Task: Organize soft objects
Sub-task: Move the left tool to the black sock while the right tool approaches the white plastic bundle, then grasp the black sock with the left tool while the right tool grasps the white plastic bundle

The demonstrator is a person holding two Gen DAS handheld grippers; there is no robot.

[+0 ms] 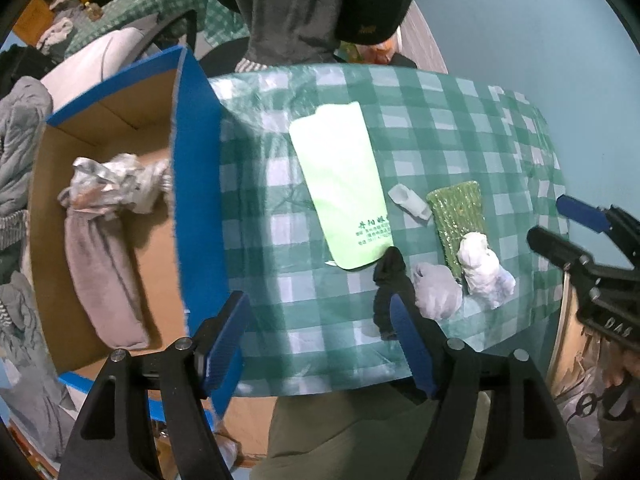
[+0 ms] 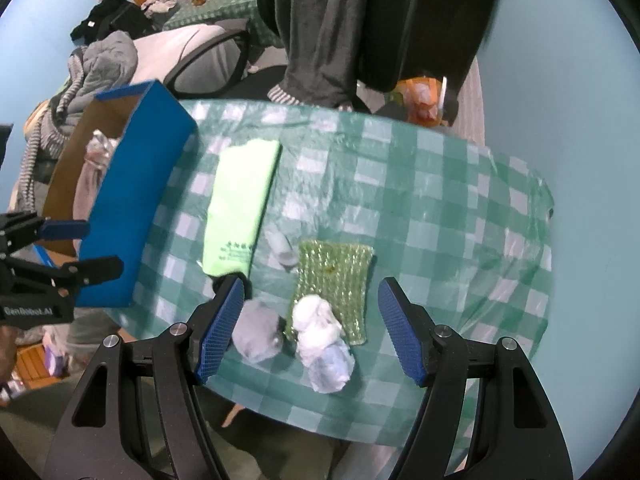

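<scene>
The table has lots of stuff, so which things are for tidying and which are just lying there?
For tidying: white cloth ball, grey cloth ball, black sock, green cloth, box.

Just lying there: bubble wrap, small white tube.

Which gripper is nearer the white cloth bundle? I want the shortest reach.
Right. The right gripper hangs open just above the white cloth bundle; the left gripper sits open toward the blue box.

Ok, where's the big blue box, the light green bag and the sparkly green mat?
blue box (image 1: 196, 184): left wrist view, on its blue side wall.
light green bag (image 1: 340, 184): left wrist view, on its plain middle.
sparkly green mat (image 2: 336, 276): right wrist view, on its bare centre.
</scene>
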